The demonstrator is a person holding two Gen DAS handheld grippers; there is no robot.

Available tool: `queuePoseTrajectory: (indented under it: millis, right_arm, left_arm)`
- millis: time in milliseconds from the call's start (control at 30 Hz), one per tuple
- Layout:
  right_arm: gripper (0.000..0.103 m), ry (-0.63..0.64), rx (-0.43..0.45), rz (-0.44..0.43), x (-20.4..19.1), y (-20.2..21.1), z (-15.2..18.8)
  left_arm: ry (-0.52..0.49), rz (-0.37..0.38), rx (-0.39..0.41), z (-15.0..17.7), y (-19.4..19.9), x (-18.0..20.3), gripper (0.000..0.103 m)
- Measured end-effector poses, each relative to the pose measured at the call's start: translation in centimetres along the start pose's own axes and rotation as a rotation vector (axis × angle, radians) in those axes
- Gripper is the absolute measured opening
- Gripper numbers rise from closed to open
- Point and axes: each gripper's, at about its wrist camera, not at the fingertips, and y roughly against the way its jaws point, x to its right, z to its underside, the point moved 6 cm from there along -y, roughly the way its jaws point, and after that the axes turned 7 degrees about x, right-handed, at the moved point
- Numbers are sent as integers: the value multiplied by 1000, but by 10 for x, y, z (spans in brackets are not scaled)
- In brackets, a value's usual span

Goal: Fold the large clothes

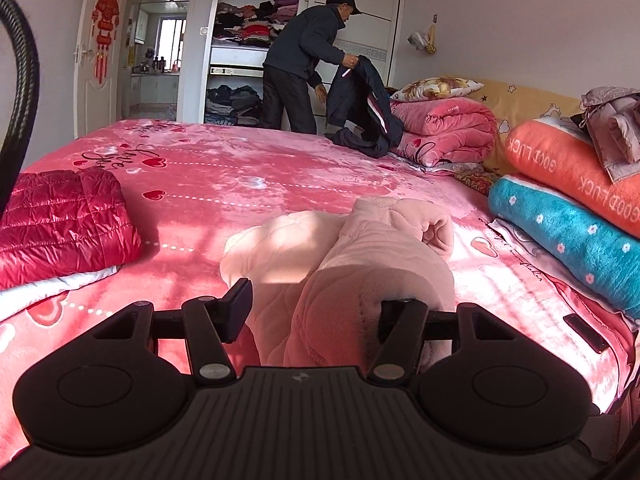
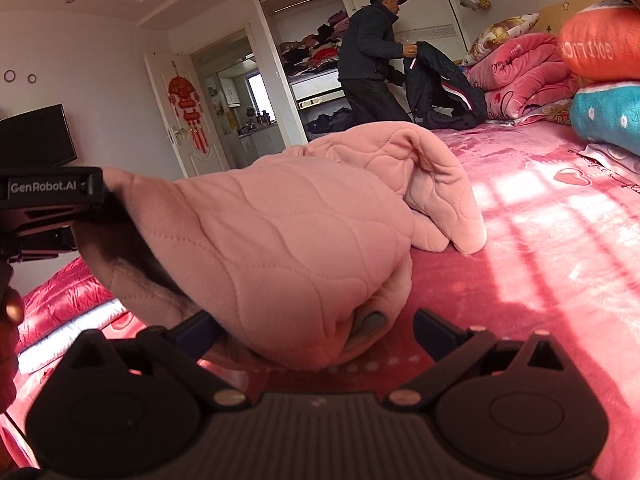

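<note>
**On the bed: pink quilted garment between two hand-held grippers**

On the pink heart-print bedspread lies a pink quilted garment, bunched and partly lifted off the bed.

Left gripper: the jaws stand fairly wide. A thick fold of the garment fills the space between them. The right-hand finger is covered by fabric; the left-hand finger stands free of it. Whether the pads press on the cloth cannot be told.

Right gripper: the jaws stand wide. The rounded end of the garment sits between them, resting on the bedspread. The right-hand finger is clear of the fabric.

Surroundings:
- A folded red puffer jacket lies on the bed to the left.
- An orange pillow sits on a teal flowered pillow at the right.
- A person in dark clothes at the far side holds a dark jacket before an open wardrobe.
</note>
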Motion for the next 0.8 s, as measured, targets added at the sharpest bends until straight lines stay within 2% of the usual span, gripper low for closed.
queuePoseTrajectory:
  millis: [100,400,600,633,667,767,800]
  right_arm:
    - [102,18,0,-9,-4,-10,1]
    - [102,1,7,52,9,-50,7]
    - [101,-4,44,89,19,-63,-8]
    - [95,-6,43,88,21,-65,-9]
    - [82,-11,40,81,22,-67,-11]
    - [55,-17,47,66,21,-64,-20]
    - [51,-2,54,65,20,-62,-25]
  left_arm:
    - [19,-3,-6,-4,-1,0,72]
    - [67,-15,-12,-9,2,-5,72]
    - [81,-22,-8,-11,0,-8,74]
    - [81,-20,-13,-10,-1,-7,74]
    - [83,-20,-16,-9,-2,-6,74]
    - [99,-16,-7,-9,-1,-4,75]
    - [104,-11,-5,-10,0,-3,75]
